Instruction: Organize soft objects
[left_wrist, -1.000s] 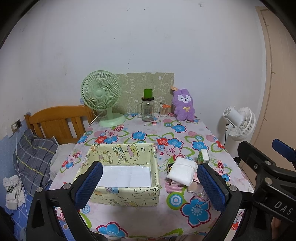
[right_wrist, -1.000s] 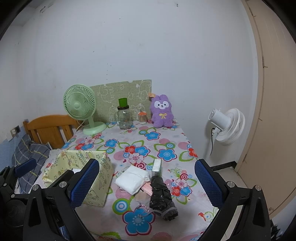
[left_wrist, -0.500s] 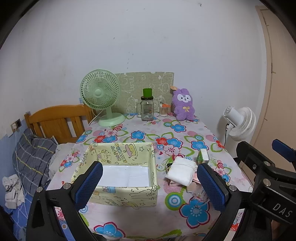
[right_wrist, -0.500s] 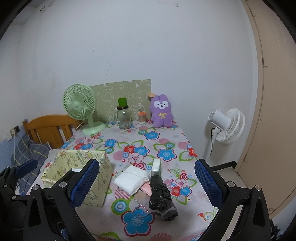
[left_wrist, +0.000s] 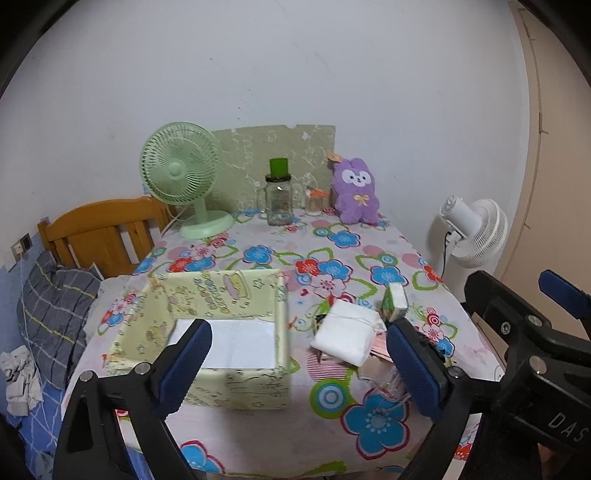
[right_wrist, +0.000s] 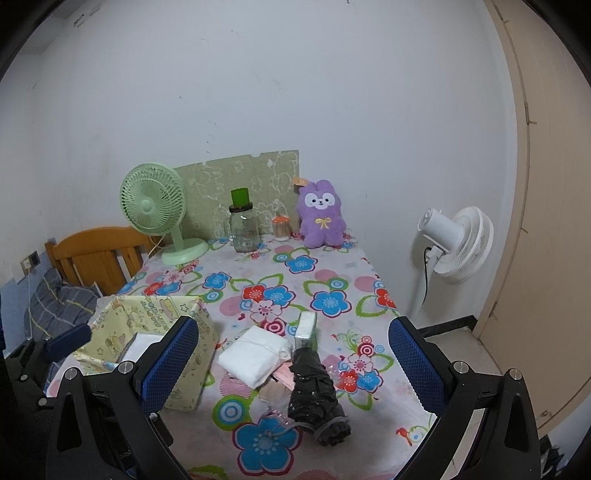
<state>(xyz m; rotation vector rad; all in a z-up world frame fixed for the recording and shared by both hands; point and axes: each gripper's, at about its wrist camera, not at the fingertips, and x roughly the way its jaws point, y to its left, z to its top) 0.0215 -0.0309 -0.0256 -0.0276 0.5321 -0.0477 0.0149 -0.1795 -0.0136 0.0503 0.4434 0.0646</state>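
While both jaws gape empty, a black bundle (right_wrist: 317, 395) lies beside the white cloth (right_wrist: 255, 354) near the box (left_wrist: 221, 339).

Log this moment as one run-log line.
left gripper: open, empty | right gripper: open, empty | white folded cloth: on table, beside fabric box

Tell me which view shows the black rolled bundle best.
The right wrist view: the black rolled bundle lies in full sight beside the white folded cloth. In the left wrist view, the left gripper's right finger hides it.
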